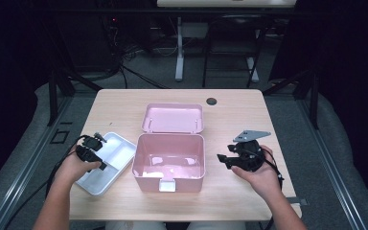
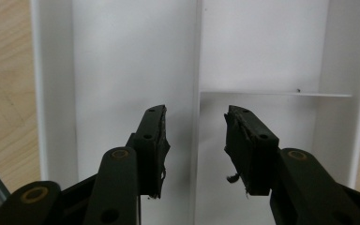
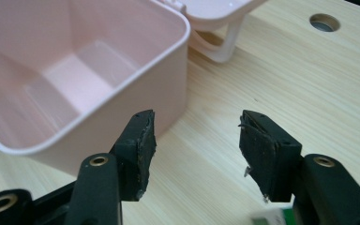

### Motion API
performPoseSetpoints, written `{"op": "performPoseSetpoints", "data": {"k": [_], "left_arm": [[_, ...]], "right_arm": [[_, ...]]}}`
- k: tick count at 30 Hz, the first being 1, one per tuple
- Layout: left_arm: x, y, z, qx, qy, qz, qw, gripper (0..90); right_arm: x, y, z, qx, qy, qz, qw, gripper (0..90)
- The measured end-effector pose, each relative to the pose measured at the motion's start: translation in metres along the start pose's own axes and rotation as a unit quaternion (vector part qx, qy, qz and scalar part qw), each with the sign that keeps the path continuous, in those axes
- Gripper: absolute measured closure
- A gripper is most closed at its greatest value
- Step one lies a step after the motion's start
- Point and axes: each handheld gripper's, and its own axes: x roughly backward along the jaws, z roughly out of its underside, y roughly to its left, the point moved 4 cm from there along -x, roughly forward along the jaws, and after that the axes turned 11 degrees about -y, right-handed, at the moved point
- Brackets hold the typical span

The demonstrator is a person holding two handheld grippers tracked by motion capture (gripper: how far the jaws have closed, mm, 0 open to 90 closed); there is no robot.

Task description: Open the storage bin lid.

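On wooden table (image 1: 249, 115), both hand-held grippers gaping, empty, dim room perhaps cabled.

A pink lidded box (image 1: 169, 162) is sitting open and empty mid-table, its lid (image 1: 173, 118) lying back behind it. A white divided tray (image 1: 106, 164) is resting just left, touching it.

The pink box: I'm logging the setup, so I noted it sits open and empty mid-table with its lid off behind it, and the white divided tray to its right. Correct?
One slip: the white divided tray lies to the left of the pink box, under the left gripper, as the high view shows. The box is open and empty, its lid behind it.
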Motion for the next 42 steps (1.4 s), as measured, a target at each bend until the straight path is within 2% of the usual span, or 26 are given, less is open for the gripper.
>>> {"op": "performPoseSetpoints", "data": {"k": [2, 3, 4, 5, 8, 10, 12, 13, 15, 18, 21, 24, 25, 26, 27, 28, 30, 31, 32, 33, 35, 37, 38, 39, 41, 42], "left_arm": [[0.003, 0.001, 0.001, 0.001, -0.003, 0.002, 1.0, 55.5], [0.008, 0.003, 0.002, 0.005, -0.008, -0.004, 0.9999, 54.5], [0.008, 0.003, 0.002, 0.005, -0.008, -0.004, 0.9999, 54.4], [0.012, 0.004, 0.003, 0.006, -0.016, -0.009, 0.9998, 53.0], [0.016, 0.0, 0.008, 0.002, -0.002, -0.007, 1.0, 50.4], [0.017, -0.001, 0.01, -0.001, -0.006, -0.009, 0.9999, 50.5], [0.021, -0.001, 0.011, 0.004, -0.016, -0.004, 0.9999, 50.7], [0.023, -0.002, 0.011, 0.008, -0.025, -0.001, 0.9996, 51.7], [0.026, -0.002, 0.01, 0.002, -0.026, -0.007, 0.9996, 51.7], [0.028, -0.004, 0.009, 0.0, -0.031, -0.002, 0.9995, 51.6], [0.03, -0.003, 0.009, 0.0, -0.029, -0.007, 0.9995, 47.3], [0.031, -0.005, 0.009, 0.004, -0.031, 0.009, 0.9995, 46.8], [0.031, -0.005, 0.009, 0.005, -0.032, 0.011, 0.9994, 45.5], [0.031, -0.005, 0.009, 0.005, -0.032, 0.011, 0.9994, 44.2], [0.031, -0.005, 0.008, 0.002, -0.033, 0.011, 0.9994, 43.7], [0.031, -0.005, 0.008, -0.001, -0.035, 0.011, 0.9993, 43.6], [0.033, -0.006, 0.006, 0.004, -0.05, 0.013, 0.9986, 43.3], [0.035, -0.007, 0.005, 0.01, -0.057, 0.013, 0.9983, 42.8], [0.035, -0.007, 0.005, 0.01, -0.057, 0.013, 0.9983, 42.1], [0.036, -0.006, 0.004, 0.014, -0.064, 0.013, 0.9978, 41.3], [0.037, -0.006, 0.004, 0.015, -0.069, 0.014, 0.9974, 40.9], [0.038, -0.007, 0.004, 0.015, -0.069, 0.015, 0.9974, 40.0], [0.039, -0.007, 0.004, 0.014, -0.07, 0.017, 0.9973, 39.7], [0.04, -0.007, 0.004, 0.015, -0.073, 0.02, 0.997, 39.5], [0.04, -0.007, 0.004, 0.016, -0.074, 0.022, 0.9969, 39.6], [0.04, -0.007, 0.005, 0.017, -0.072, 0.025, 0.9969, 39.6]], "right_arm": [[0.001, -0.001, -0.001, 0.006, 0.008, 0.003, 0.9999, 44.8], [0.001, -0.004, -0.001, 0.019, 0.031, 0.007, 0.9993, 43.8], [0.001, -0.004, -0.001, 0.019, 0.031, 0.007, 0.9993, 43.8], [0.0, -0.008, 0.0, 0.031, 0.048, 0.004, 0.9984, 42.0], [-0.002, -0.017, 0.004, 0.04, 0.086, 0.012, 0.9954, 42.0], [-0.002, -0.019, 0.005, 0.042, 0.096, 0.014, 0.9944, 41.8], [-0.003, -0.027, 0.007, 0.056, 0.121, 0.024, 0.9908, 40.4], [-0.002, -0.031, 0.007, 0.057, 0.133, 0.023, 0.9892, 38.5], [-0.002, -0.035, 0.007, 0.052, 0.143, 0.019, 0.9881, 37.5], [-0.001, -0.043, 0.006, 0.046, 0.163, 0.02, 0.9854, 32.4], [0.0, -0.053, 0.005, 0.039, 0.183, 0.018, 0.9821, 24.1], [-0.001, -0.058, 0.006, 0.055, 0.204, 0.022, 0.9772, 14.9], [-0.002, -0.06, 0.007, 0.062, 0.215, 0.024, 0.9743, 14.1], [-0.002, -0.06, 0.007, 0.062, 0.215, 0.024, 0.9743, 14.1], [-0.004, -0.064, 0.01, 0.072, 0.235, 0.022, 0.969, 10.7], [-0.004, -0.065, 0.012, 0.069, 0.243, 0.023, 0.9672, 8.4], [-0.006, -0.07, 0.016, 0.074, 0.267, 0.024, 0.9607, 6.6], [-0.007, -0.072, 0.018, 0.072, 0.273, 0.024, 0.9589, 5.4], [-0.007, -0.072, 0.018, 0.072, 0.273, 0.024, 0.9589, 5.4], [-0.008, -0.079, 0.023, 0.067, 0.289, 0.023, 0.9548, 2.8], [-0.01, -0.085, 0.027, 0.067, 0.299, 0.021, 0.9517, 1.4], [-0.01, -0.087, 0.028, 0.066, 0.304, 0.022, 0.9501, 0.4], [-0.012, -0.091, 0.033, 0.062, 0.317, 0.021, 0.9462, 0.0], [-0.012, -0.092, 0.034, 0.062, 0.323, 0.019, 0.9442, 0.0], [-0.012, -0.093, 0.036, 0.06, 0.327, 0.018, 0.9428, 0.0], [-0.014, -0.094, 0.039, 0.061, 0.336, 0.014, 0.9397, 0.0]]}}
